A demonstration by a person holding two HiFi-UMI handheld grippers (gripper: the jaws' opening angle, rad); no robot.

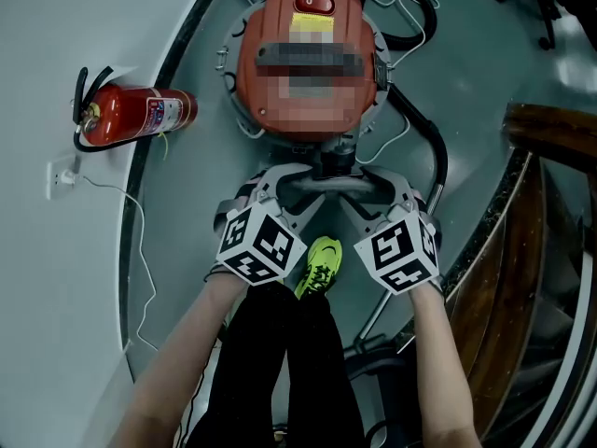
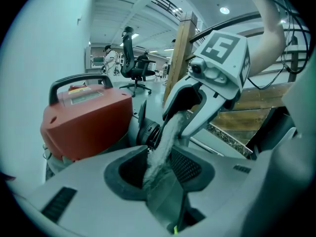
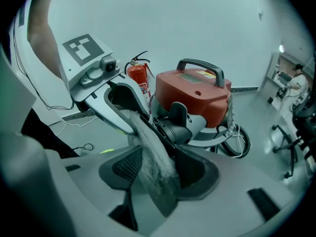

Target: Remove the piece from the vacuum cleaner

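Vacuum cleaner: the vacuum cleaner (image 1: 312, 26) has a round red body and stands on the grey floor (image 1: 485, 110) at 12 o'clock in the head view. A red button sits on top; the label is blurred over.
Piece: the piece (image 1: 328, 187), a pale grey curved tube, meets the black port (image 3: 170, 127) on the cleaner's 6 o'clock side.
Left gripper: the left gripper (image 1: 291, 183) is closed narrowly on the piece's left end, pads against it.
Right gripper: the right gripper (image 1: 371, 189) clamps the right end the same way.
Marker cubes: black-and-white squares, no words.
Fire extinguisher: the red fire extinguisher (image 1: 135, 115) lies at 10 o'clock; its label is too small to read.
Shoe: the neon yellow shoe (image 1: 320, 264) sits between the grippers, at 6 o'clock from the piece.
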